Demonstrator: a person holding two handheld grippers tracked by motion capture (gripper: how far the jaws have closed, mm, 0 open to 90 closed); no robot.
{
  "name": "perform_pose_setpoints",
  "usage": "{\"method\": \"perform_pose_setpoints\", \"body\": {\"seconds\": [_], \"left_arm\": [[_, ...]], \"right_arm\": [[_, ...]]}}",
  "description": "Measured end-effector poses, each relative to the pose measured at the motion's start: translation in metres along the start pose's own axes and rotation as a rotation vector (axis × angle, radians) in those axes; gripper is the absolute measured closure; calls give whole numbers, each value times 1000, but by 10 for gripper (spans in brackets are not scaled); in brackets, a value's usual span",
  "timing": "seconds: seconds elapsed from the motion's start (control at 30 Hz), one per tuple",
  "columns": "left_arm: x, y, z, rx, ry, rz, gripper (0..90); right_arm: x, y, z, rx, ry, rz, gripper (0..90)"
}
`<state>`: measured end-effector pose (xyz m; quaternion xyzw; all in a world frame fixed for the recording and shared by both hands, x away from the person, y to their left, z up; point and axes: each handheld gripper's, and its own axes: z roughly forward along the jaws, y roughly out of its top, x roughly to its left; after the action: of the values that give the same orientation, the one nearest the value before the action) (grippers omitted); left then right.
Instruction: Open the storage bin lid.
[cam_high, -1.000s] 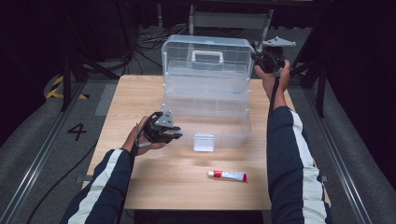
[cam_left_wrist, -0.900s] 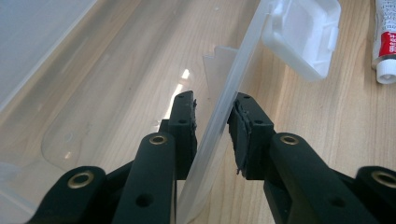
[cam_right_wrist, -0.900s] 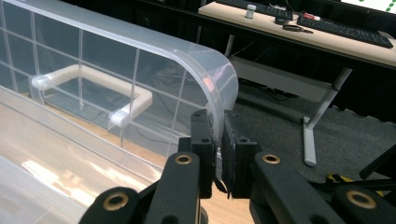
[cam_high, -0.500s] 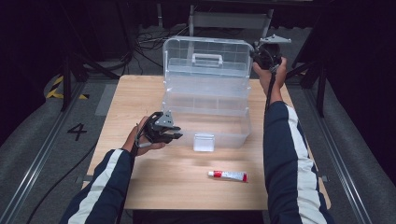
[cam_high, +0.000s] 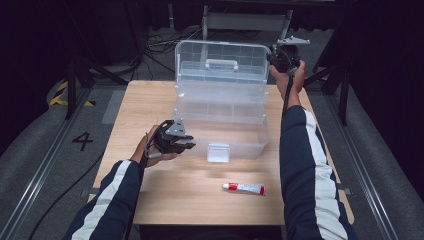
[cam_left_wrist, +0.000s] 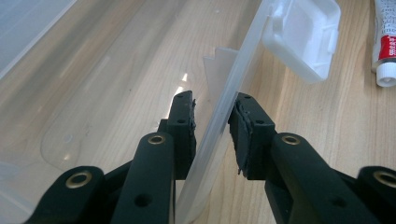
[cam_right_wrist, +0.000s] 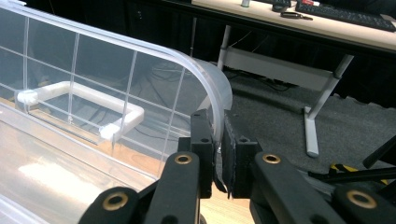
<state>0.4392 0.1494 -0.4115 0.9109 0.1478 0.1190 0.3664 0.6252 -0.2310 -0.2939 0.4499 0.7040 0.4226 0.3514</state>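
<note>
While the clear plastic organizer box (cam_high: 220, 100) stands open mid-table, the right gripper (cam_high: 283, 54) pinches its raised lid's far-right corner and the left gripper (cam_high: 176, 142) clamps the base's front wall. Near right lies a red-and-white tube (cam_high: 244, 188), print unreadable; the floor (cam_high: 60, 150) bears a "4" (cam_high: 82, 140).

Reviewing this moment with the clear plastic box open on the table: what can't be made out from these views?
- Print on the tube: too small in the high view, cut off by the edge in the left claw view.
- Left claw grip: the pads straddle the box wall, but contact is unclear.
- Box contents: glare and stacked clear trays blur them in the high view.
- Right claw pinches the lid rim; its hinge is hidden behind the trays.
</note>
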Motion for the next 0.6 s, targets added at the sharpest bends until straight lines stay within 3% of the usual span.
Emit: {"method": "perform_pose_setpoints", "body": {"seconds": [0.37,0.6], "left_arm": [[1,-1,0,-4,-7,0,707],[1,-1,1,-4,-2,-3,706]], "right_arm": [[-2,0,15,21,-10,1,833],[-2,-4,20,7,-15,12,833]]}}
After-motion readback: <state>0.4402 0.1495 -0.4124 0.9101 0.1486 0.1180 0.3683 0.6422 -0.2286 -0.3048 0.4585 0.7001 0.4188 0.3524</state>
